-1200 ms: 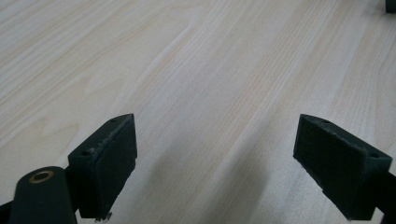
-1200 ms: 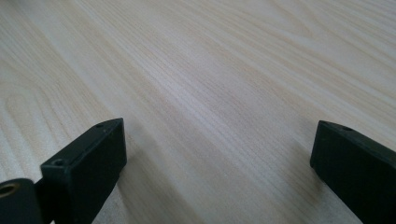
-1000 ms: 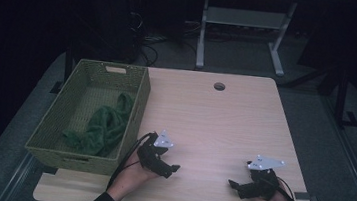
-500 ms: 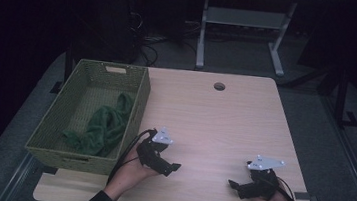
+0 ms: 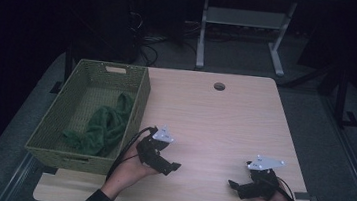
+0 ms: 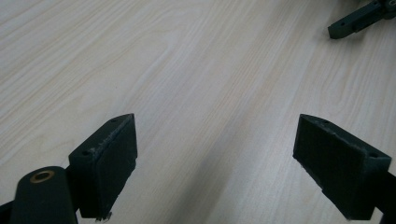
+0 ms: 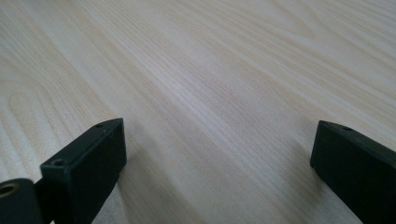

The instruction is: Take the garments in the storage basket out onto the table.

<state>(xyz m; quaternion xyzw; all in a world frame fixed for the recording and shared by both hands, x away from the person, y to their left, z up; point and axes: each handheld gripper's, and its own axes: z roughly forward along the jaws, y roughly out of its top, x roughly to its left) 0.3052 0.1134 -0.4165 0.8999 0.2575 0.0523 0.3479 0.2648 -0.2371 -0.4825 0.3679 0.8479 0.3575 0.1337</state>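
Cloth (image 5: 104,128): green, crumpled, soft heap in basket (image 5: 139,107) at table's (image 5: 225,115) left side, toward basket's right wall. Likely start step: nothing held yet. Your left gripper (image 5: 168,167) rests just right of basket, jaws spread wide, empty. Your right gripper (image 5: 236,185) sits well apart near front right edge, jaws wide, empty. Next, probably: swing left gripper over basket wall, pinch cloth fold.

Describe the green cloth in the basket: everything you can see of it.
The green cloth is dark green, soft-looking fabric, crumpled in a loose heap rather than folded. It lies inside the woven olive basket, toward its right side, one end rising against the right wall and the rest trailing toward the front left corner. Neither tool touches it; both are over the table.
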